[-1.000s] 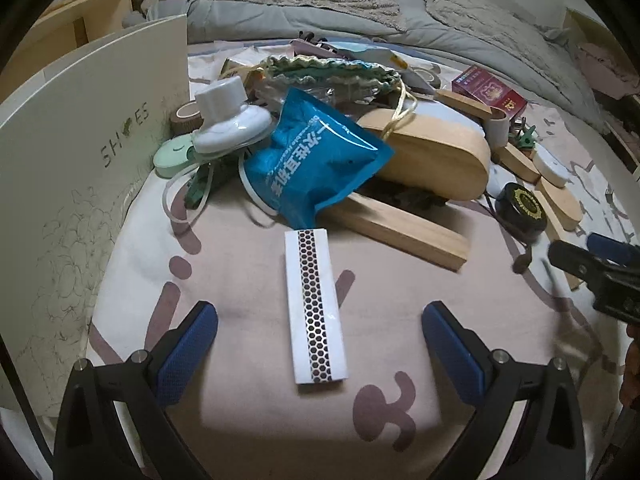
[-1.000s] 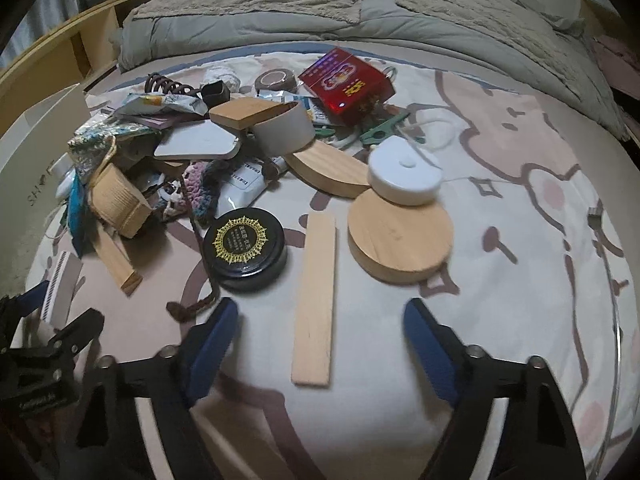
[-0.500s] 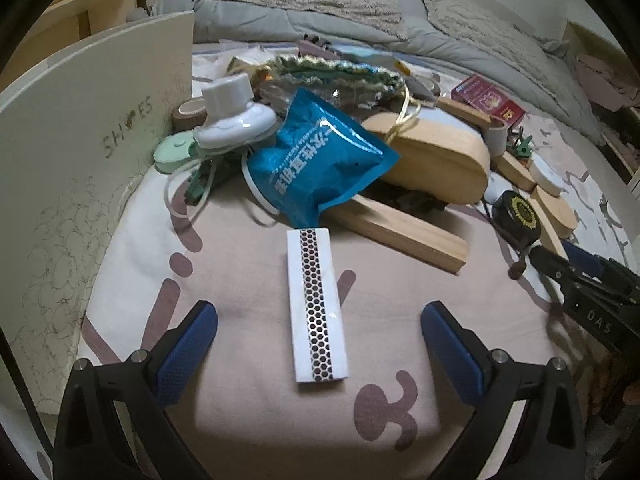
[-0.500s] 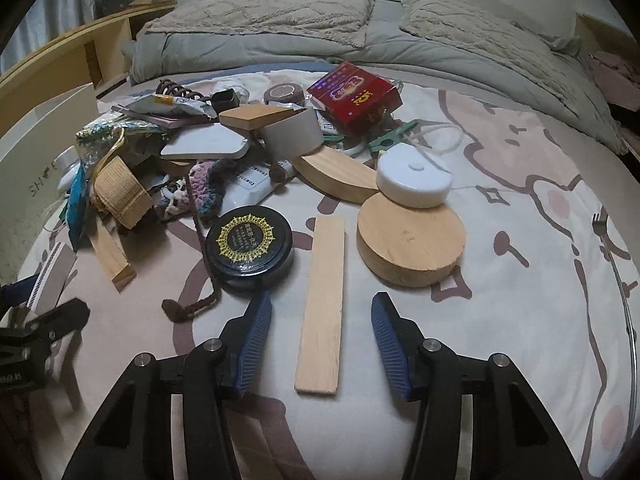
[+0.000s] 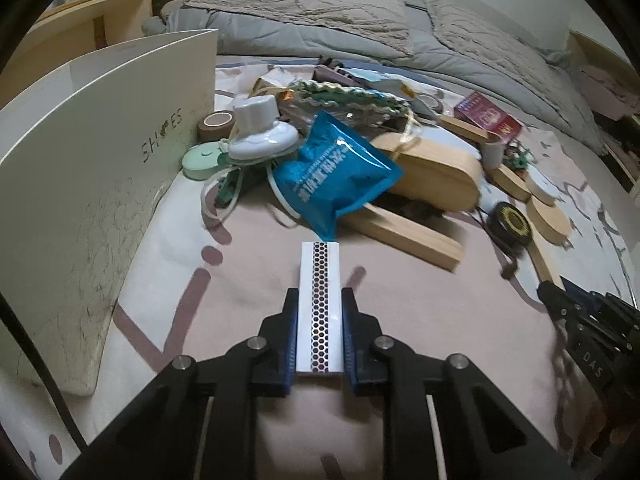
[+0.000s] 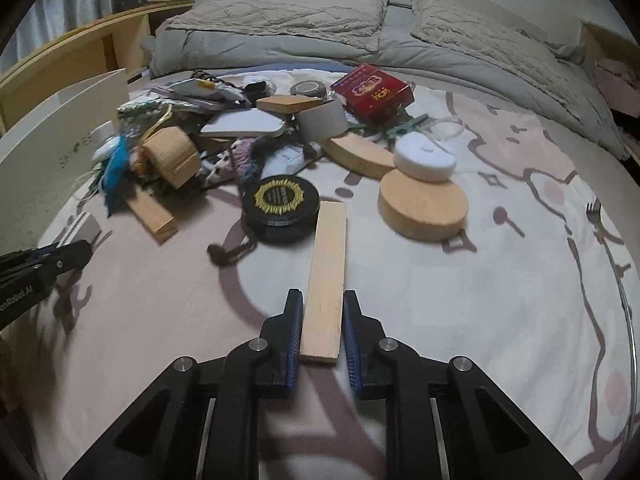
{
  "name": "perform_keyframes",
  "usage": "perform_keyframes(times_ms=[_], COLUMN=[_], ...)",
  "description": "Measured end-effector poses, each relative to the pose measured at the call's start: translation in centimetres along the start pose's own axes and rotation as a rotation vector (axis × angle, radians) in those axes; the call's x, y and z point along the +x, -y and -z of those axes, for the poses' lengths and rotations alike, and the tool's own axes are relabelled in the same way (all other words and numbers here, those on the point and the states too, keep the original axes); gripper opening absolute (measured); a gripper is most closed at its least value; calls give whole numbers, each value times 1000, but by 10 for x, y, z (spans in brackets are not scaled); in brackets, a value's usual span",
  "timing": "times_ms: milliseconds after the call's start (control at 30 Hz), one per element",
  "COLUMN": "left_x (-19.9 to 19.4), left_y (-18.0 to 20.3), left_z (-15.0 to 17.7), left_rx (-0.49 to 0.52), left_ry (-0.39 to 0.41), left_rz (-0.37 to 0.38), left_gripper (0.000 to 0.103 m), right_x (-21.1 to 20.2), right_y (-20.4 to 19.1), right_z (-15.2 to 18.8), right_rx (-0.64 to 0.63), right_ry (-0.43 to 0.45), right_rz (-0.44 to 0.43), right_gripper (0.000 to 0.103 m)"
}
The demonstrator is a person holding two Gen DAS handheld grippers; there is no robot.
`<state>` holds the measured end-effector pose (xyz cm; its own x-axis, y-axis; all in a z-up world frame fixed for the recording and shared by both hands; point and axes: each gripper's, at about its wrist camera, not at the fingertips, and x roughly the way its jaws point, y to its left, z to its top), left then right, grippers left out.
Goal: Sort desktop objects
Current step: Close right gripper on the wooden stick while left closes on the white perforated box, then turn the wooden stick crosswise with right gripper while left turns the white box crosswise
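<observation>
Both grippers are down on the patterned bedspread, each closing on a long, narrow piece taken lengthwise so the pads press its two long sides. The left gripper has its jaws clamped on the white matchbox, striker strip facing up; the box runs toward twelve o'clock, its far end just short of the blue packet. Holding the near half keeps the fingers away from the heap beyond.

The right gripper has drawn its jaws in around the near end of the wooden slat. The pads look pressed to its edges, though a thin shadow on the left side leaves me unsure the contact is full. The slat points to twelve o'clock, its far tip just beside the black round tin, with the round wooden disc at about one o'clock.

The rest of the clutter stays piled at eleven to twelve o'clock of both views. The open cream shoebox stands at nine to ten o'clock of the left gripper, likely the place sorted things go. Both pieces lie apart from the pile, which is probably why they are picked first: they should lift without dragging neighbours.
</observation>
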<state>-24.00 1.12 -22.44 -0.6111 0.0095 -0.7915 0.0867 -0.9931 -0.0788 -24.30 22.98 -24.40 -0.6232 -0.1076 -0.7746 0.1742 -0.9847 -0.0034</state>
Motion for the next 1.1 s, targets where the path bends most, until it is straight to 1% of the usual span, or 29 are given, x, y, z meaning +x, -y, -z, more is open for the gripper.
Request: perform_keyframes(times_ms=[167,400,533,733,867,933,1000,1067,1100], left_x=[-17,-41,-53,-72,-81,-83,-85,-88,-90], left_y=[6,21,28,34,37,36,33,29,27], left_z=[25,58,71,91,102,105,105,106,106], left_rx=[32,78,101,131,163,162,147,129,125], left_ry=[2,11,5,-3,-5,-17,-26,-31,-32], left_rz=[16,44,71,102,91,80,78,76,72], left_gripper=[19,19,19,19,19,23,43,51,51], right_x=[-15,-42,-57,-76,-84,-86,-86,-86,-86], right_y=[-7,-20,-23,-29,-30,-29,-29,-30,-30], right_z=[19,49,67,92,101,101,99,95,96], right_rx=[2,-17,-7,-17,-7,13,27,29,28], right_ry=[-9,-14,-19,-19,-31,-45,-63,-83,-90], right_rz=[-25,-49,-67,-65,-66,-61,-54,-43,-32], right_gripper=[18,18,18,18,18,18,18,18,22])
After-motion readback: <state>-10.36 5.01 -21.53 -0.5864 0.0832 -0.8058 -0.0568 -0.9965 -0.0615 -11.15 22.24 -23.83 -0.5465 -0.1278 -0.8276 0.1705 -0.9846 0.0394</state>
